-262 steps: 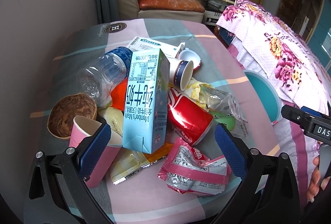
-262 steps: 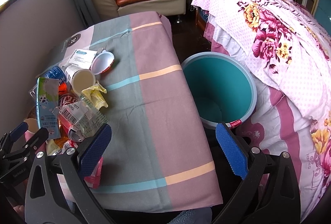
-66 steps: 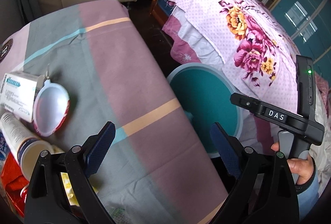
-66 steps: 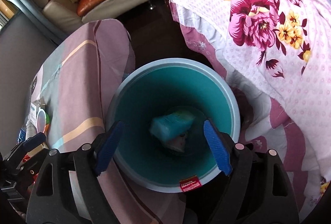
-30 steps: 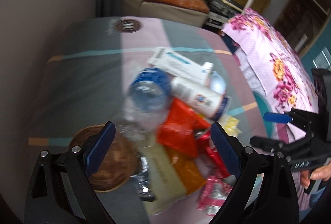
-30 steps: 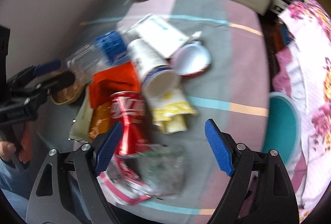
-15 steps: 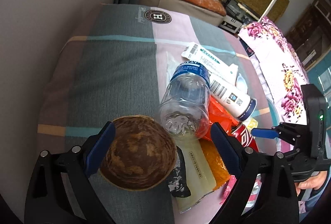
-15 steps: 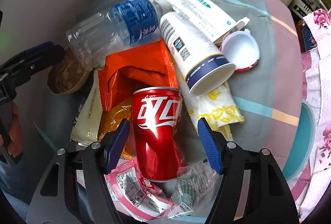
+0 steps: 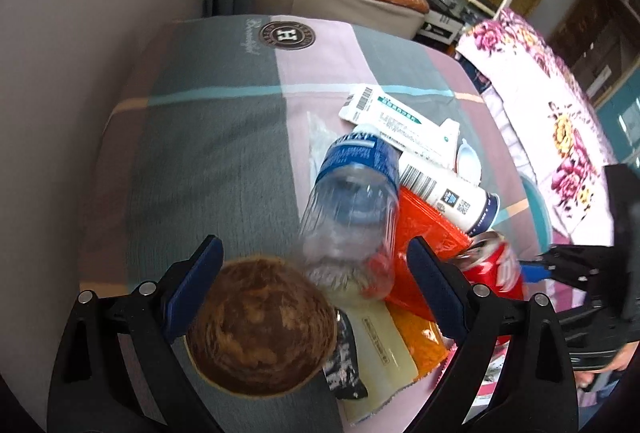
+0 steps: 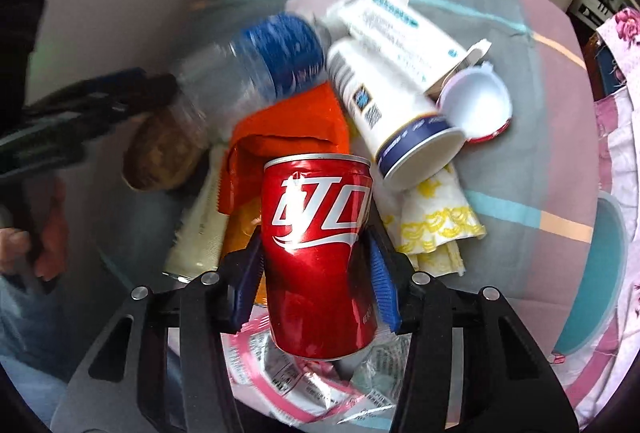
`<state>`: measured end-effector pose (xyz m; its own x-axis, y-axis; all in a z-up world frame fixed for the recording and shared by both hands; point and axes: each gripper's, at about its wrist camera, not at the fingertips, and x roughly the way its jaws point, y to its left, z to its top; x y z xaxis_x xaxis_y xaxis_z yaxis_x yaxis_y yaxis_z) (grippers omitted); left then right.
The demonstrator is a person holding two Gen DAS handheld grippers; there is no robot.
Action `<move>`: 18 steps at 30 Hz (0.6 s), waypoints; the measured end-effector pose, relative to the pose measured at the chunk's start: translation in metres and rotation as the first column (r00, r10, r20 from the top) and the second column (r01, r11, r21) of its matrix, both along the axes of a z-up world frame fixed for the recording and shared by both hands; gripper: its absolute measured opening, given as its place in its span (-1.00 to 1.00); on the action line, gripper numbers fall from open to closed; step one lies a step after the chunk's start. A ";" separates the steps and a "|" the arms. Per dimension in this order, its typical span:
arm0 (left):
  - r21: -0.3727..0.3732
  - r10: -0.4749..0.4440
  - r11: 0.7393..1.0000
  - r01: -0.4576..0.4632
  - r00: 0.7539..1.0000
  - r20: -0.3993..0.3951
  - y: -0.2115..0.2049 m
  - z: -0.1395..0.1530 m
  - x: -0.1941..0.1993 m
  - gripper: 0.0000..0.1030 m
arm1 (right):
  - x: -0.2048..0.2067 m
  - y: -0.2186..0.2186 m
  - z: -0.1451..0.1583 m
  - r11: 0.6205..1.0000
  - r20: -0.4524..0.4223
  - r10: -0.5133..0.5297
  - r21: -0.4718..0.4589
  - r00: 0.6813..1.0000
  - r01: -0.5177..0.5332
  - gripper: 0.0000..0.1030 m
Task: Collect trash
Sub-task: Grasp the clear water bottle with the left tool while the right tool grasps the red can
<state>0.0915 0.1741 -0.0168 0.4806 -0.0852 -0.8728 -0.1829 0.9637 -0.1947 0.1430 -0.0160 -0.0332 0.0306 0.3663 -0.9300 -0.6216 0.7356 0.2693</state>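
Observation:
A pile of trash lies on the cloth-covered table (image 9: pixel 208 153). My right gripper (image 10: pixel 316 269) is shut on a red cola can (image 10: pixel 316 253), its blue pads pressed on both sides of the can. The can also shows in the left wrist view (image 9: pixel 494 269). My left gripper (image 9: pixel 314 275) is open over a clear plastic bottle with a blue label (image 9: pixel 354 217) and a brown bowl (image 9: pixel 260 325). The bottle (image 10: pixel 256 69) and the bowl (image 10: pixel 160 153) also show in the right wrist view.
An orange wrapper (image 10: pixel 288 125), a white paper cup (image 10: pixel 396 121), a white box (image 10: pixel 400 29), a white lid (image 10: pixel 478 105), a yellow-printed napkin (image 10: pixel 436 221) and pink wrappers (image 10: pixel 280 377) lie around the can. The teal bin (image 10: pixel 596 273) stands right of the table, by the flowered bed.
My right gripper has closed onto the red can. My left gripper has moved lower and nearer to the bottle and the brown bowl.

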 end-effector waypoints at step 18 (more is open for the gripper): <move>0.055 -0.125 0.989 0.136 0.976 -0.179 -0.031 -0.055 0.073 0.48 | 0.050 -0.085 0.034 0.965 0.034 -0.222 0.148 0.974 0.215 -0.10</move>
